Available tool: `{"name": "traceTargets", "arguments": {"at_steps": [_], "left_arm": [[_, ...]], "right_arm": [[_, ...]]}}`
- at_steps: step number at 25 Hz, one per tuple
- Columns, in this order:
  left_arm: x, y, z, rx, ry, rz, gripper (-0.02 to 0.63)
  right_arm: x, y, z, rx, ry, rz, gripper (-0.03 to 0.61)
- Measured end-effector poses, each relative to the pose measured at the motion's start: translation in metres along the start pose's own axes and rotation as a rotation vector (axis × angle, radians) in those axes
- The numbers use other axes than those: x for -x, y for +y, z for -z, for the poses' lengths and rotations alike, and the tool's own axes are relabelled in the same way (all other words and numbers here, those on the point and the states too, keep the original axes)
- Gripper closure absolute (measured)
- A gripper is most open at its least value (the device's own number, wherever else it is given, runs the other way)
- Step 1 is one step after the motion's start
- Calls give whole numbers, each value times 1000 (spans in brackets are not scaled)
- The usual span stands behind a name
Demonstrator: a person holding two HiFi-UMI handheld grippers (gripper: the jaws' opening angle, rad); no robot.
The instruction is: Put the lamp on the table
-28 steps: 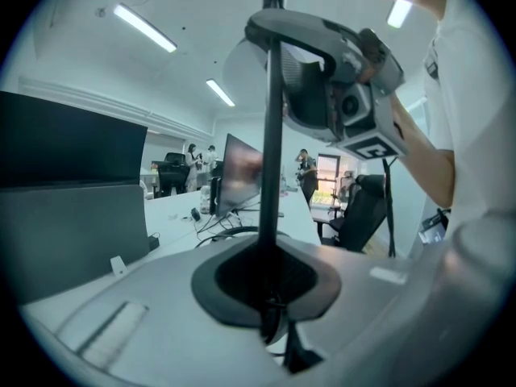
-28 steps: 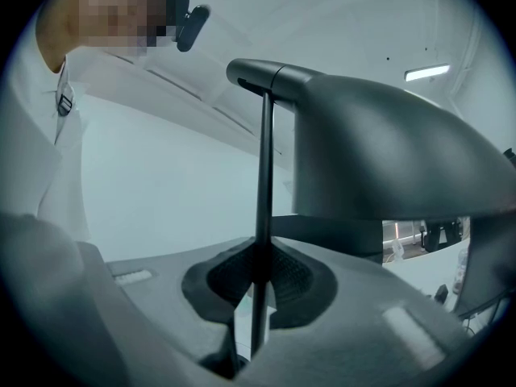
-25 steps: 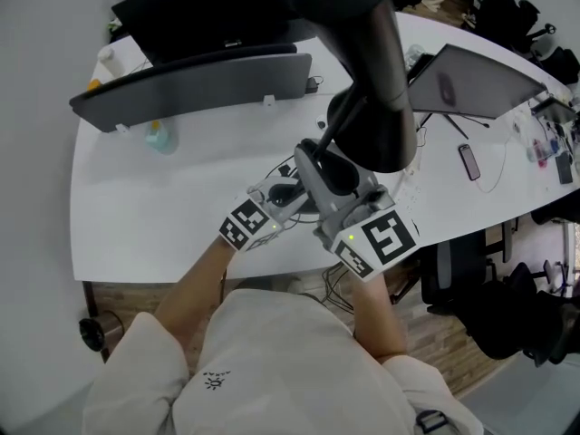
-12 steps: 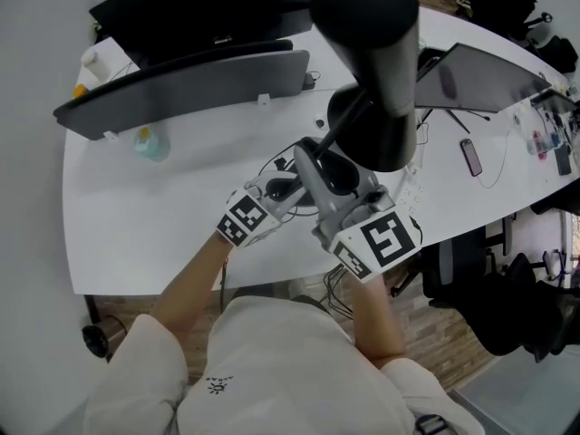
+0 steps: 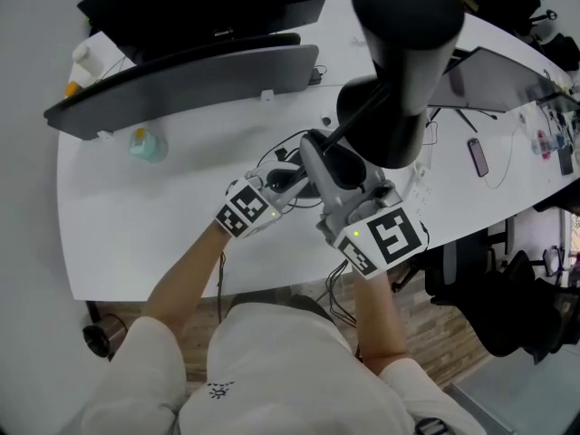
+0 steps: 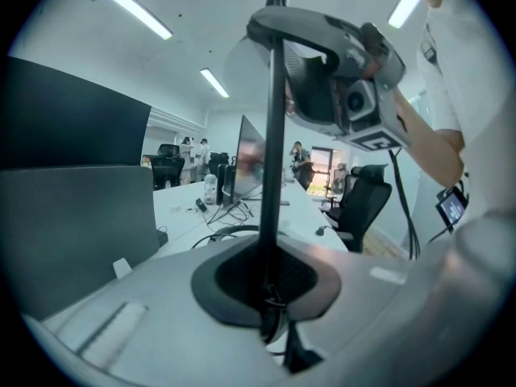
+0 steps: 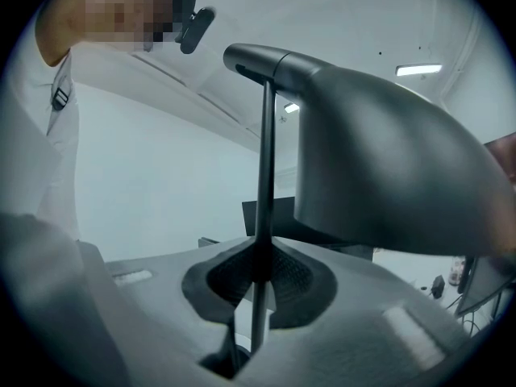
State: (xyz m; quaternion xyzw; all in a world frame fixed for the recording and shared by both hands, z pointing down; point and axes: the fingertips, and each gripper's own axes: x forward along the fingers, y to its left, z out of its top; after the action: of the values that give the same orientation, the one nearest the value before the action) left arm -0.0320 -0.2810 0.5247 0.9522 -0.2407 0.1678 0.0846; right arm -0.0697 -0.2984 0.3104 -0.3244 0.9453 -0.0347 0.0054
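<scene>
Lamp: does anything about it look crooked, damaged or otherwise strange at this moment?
Nothing stands out. The lamp is upright, its thin stem clamped by the left hand-held gripper and the right hand-held gripper; the shade looks intact.

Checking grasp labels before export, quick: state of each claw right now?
Left claw: closed on the lamp stem.
Right claw: closed on the same lamp stem.

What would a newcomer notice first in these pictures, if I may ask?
The big black lamp looms at the head view's centre, over the white table. The left gripper and right gripper both clamp its thin stem. A teal bottle stands at the table's left.
</scene>
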Motion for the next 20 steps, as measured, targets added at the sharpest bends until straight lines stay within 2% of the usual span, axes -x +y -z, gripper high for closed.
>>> {"name": "traceTargets", "arguments": {"at_steps": [20], "left_arm": [[-31, 60, 47, -30, 38, 76, 604]], "right_arm": [[-47, -43, 60, 5, 55, 81, 551]]}}
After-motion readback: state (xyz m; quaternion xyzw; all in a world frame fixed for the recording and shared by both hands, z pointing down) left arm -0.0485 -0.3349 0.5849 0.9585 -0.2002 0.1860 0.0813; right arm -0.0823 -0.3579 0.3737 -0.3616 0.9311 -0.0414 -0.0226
